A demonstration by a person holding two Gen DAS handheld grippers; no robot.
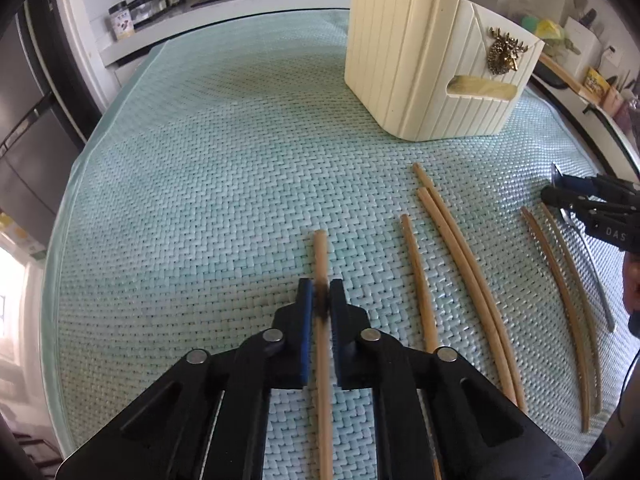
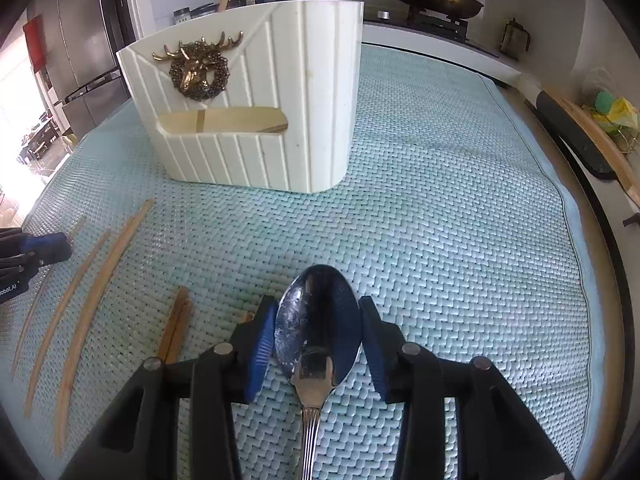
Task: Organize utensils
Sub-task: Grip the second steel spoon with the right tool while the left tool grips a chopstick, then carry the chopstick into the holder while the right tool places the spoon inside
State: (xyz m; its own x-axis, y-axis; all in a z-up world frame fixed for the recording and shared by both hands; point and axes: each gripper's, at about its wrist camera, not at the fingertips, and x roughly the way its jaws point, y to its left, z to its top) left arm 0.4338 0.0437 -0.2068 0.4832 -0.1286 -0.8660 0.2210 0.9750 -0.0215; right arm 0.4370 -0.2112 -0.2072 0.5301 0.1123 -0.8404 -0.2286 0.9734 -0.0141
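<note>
Gripping a chopstick [image 1: 320, 264] in the left gripper [image 1: 320, 300] while the right gripper [image 2: 318, 332] straddles a metal spoon [image 2: 316, 320].

Left fingers are pinched narrow on the chopstick's shaft, its tip ahead of them; right fingers sit wide either side of the spoon bowl, apparently not yet clamped. Both point low along the woven mat [image 1: 200, 160] covering the surface, toward the cream utensil holder [image 2: 256, 120] beyond, the likely destination. Loose chopsticks [image 1: 460, 264] lie between the grippers.

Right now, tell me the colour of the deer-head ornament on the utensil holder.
Brassy gold, darker at the wreath: the deer-head ornament on the cream utensil holder shows best in the right wrist view.
</note>
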